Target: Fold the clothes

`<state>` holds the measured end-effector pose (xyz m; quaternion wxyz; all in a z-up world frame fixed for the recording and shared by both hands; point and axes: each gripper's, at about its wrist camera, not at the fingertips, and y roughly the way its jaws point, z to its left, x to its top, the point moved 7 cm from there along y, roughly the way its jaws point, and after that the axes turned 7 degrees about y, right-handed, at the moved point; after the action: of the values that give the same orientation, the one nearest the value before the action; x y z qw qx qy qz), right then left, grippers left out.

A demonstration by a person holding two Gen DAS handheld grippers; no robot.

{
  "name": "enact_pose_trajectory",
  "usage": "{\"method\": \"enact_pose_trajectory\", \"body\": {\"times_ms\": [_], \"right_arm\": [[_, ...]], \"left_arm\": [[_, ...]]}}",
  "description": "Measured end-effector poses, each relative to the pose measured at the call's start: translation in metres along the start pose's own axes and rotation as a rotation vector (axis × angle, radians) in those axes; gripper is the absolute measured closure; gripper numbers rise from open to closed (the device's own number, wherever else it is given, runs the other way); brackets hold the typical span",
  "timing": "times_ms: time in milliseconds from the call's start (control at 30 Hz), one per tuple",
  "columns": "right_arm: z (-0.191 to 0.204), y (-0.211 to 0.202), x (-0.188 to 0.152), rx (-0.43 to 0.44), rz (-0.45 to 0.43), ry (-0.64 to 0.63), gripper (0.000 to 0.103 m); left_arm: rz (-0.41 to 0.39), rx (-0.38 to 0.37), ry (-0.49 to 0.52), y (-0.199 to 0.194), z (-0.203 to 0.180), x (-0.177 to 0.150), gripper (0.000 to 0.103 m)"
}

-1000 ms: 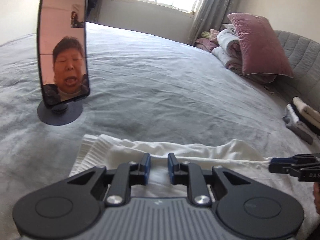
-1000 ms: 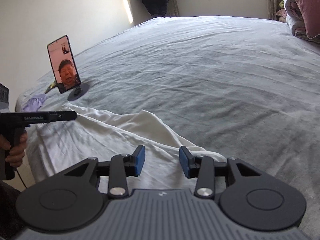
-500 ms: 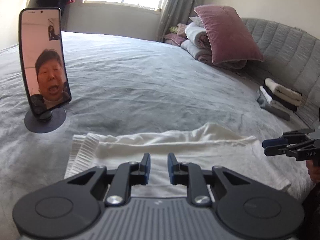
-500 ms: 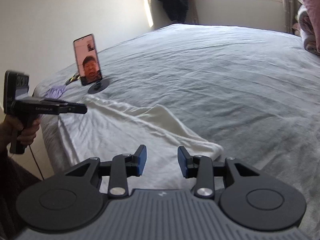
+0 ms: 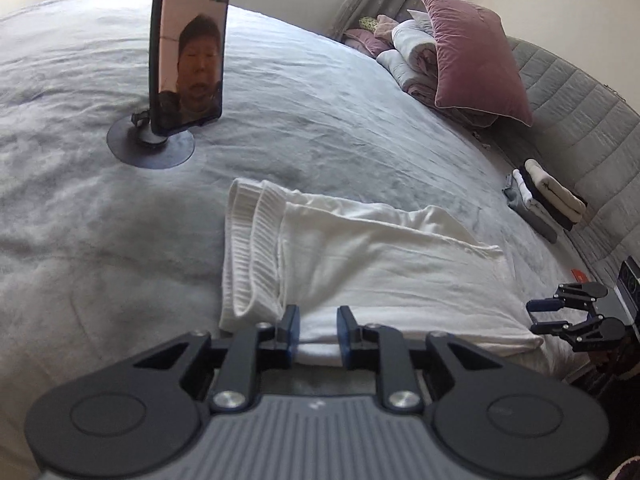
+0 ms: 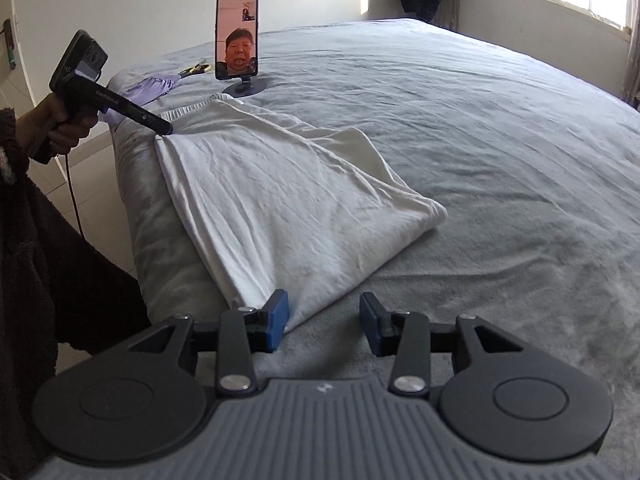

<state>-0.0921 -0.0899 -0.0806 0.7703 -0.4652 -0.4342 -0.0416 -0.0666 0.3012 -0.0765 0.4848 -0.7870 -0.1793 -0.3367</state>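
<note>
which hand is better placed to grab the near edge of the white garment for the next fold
Left. The left tongs already straddle the white garment edge, jaws opening. The right tongs are opening over bare bedspread, beside its corner.

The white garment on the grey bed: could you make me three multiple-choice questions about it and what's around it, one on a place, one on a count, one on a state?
1. Where does the upright phone on its round stand sit?
A. On the grey bedspread, beyond the ribbed waistband
B. On the stack of folded clothes
C. On the floor

2. How many pink velvet pillows lean at the headboard?
A. Three
B. One
C. None

3. How does the white folded cotton garment lie?
A. Hanging in the air
B. Rolled into a ball
C. Flat on the bed, folded over lengthwise

Answers: 1 A, the stand's base rests on the bedspread past the waistband. 2 B, a single pink pillow shows. 3 C, it lies flat with a doubled edge.
</note>
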Motion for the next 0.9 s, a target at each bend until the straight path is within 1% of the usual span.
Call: {"method": "enact_pose_trajectory", "body": {"times_ms": [67, 133, 233, 300, 367, 467, 500, 600, 767, 900], "right_arm": [[-0.006, -0.006, 0.002, 0.009, 0.001, 0.069, 0.059], [-0.014, -0.011, 0.005, 0.038, 0.002, 0.171, 0.059], [-0.026, -0.016, 0.008, 0.091, 0.009, 0.315, 0.059], [-0.034, -0.018, 0.008, 0.130, 0.024, 0.410, 0.059], [-0.042, -0.019, 0.005, 0.164, 0.037, 0.491, 0.059], [-0.049, -0.018, 0.001, 0.224, 0.063, 0.587, 0.059], [-0.051, -0.017, -0.001, 0.243, 0.072, 0.613, 0.059], [-0.054, -0.015, -0.005, 0.275, 0.096, 0.674, 0.059], [-0.053, -0.009, -0.008, 0.315, 0.131, 0.710, 0.057], [-0.051, -0.003, -0.007, 0.346, 0.150, 0.729, 0.057]], "left_arm": [[-0.007, 0.020, 0.059, 0.005, -0.017, 0.007, 0.065], [-0.006, 0.012, 0.142, 0.014, -0.042, 0.013, 0.062], [-0.010, -0.036, 0.274, 0.029, -0.086, 0.014, 0.057], [-0.015, -0.067, 0.357, 0.039, -0.116, 0.014, 0.050], [-0.020, -0.099, 0.435, 0.048, -0.143, 0.014, 0.047], [-0.029, -0.147, 0.491, 0.054, -0.169, 0.009, 0.043], [-0.032, -0.158, 0.506, 0.055, -0.176, 0.007, 0.041], [-0.042, -0.176, 0.544, 0.058, -0.192, 0.003, 0.040], [-0.049, -0.189, 0.611, 0.061, -0.214, -0.006, 0.040], [-0.039, -0.202, 0.704, 0.066, -0.236, -0.017, 0.040]]}}
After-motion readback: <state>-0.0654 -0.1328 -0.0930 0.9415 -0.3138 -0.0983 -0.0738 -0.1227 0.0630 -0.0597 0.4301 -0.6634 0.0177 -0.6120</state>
